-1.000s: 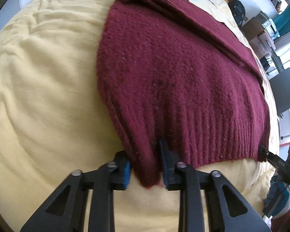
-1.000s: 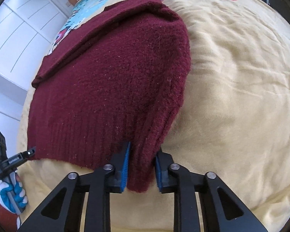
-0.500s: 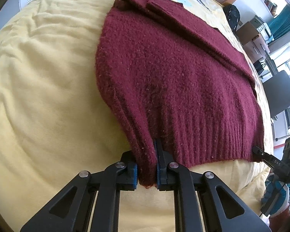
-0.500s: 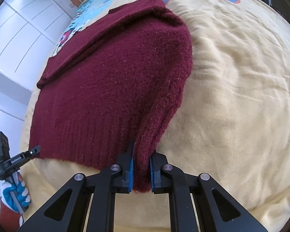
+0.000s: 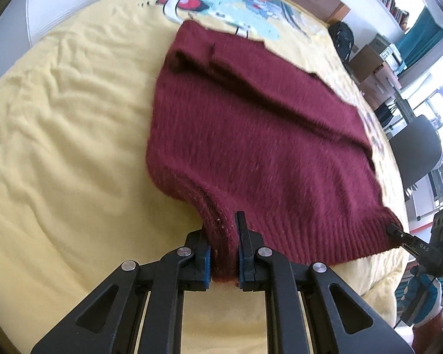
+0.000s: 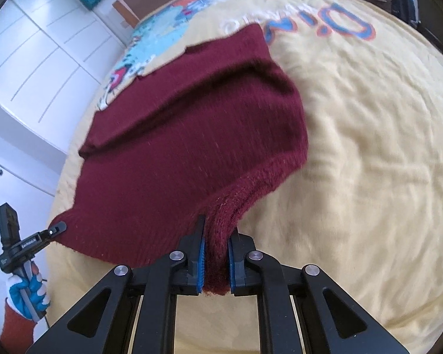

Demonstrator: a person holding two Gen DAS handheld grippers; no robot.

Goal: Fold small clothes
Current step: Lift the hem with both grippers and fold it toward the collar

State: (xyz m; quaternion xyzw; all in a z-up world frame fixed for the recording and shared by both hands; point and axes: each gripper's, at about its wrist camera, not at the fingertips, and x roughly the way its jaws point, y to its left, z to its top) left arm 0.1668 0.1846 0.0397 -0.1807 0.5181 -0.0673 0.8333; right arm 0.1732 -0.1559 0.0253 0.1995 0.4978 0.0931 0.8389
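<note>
- Left gripper pinches one ribbed hem corner of the dark red knitted sweater.
- Right gripper pinches the opposite corner.
- Sweater lies on a yellow printed bedspread; orange-blue lettering partly legible, "Din".

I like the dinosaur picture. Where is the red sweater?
In both views the red sweater lies mid-frame on the yellow blanket, just below its cartoon print, hem corners pinched by both tools.

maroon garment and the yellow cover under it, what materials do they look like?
Maroon sweater: looks like fuzzy knit wool or acrylic, matte; ribbed hem and visible stitch rows. Yellow bedspread: probably soft fleece or brushed cotton, matte, softly creased, with a printed design.
</note>
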